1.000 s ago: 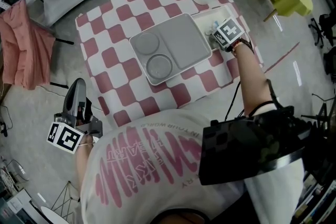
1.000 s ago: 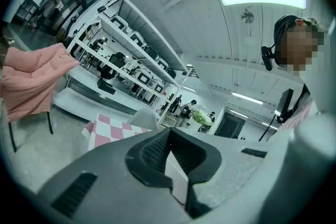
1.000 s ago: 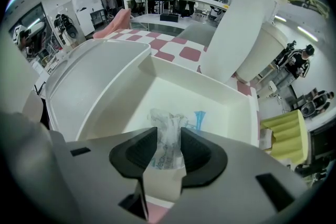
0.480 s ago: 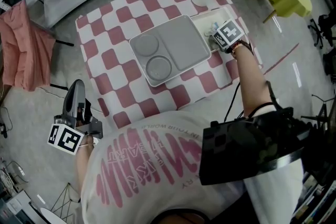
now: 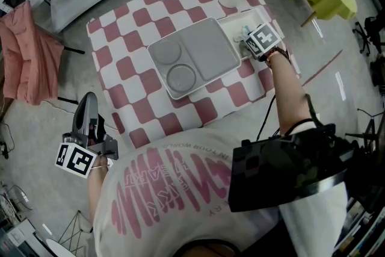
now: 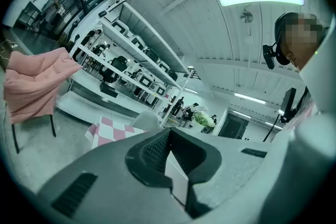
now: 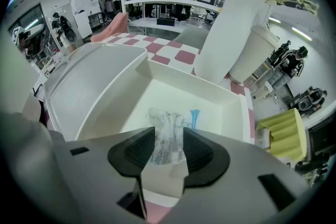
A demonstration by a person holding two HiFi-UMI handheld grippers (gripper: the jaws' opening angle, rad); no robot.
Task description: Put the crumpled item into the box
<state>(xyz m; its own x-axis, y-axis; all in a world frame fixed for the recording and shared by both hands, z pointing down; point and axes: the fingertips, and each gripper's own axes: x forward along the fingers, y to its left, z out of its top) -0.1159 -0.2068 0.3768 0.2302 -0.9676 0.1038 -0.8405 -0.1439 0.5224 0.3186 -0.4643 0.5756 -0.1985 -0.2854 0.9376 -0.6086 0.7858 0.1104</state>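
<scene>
"Pink-and-white checked cloth (image 5: 120,63) covers the table. What's on it?"

"A grey moulded tray (image 5: 213,48), matte, with two round wells. Beside it is the white box (image 7: 199,93), square, hard-walled and smooth, and a tall white vase (image 7: 231,29) just behind."

"And the right gripper (image 7: 168,145)?"

"It's over the box's open mouth, jaws part-closed on the crumpled wrapper (image 7: 165,124). That's thin clear film, creased, with a blue tip reaching toward the box floor."

"How to finish well?"

"I'd dip lower inside the walls, then spread the jaws wide. Film that light may cling to the ribbed pads, so lift straight out."

"Left gripper (image 6: 169,136)?"

"Jaws together, empty, held low off the table."
</scene>
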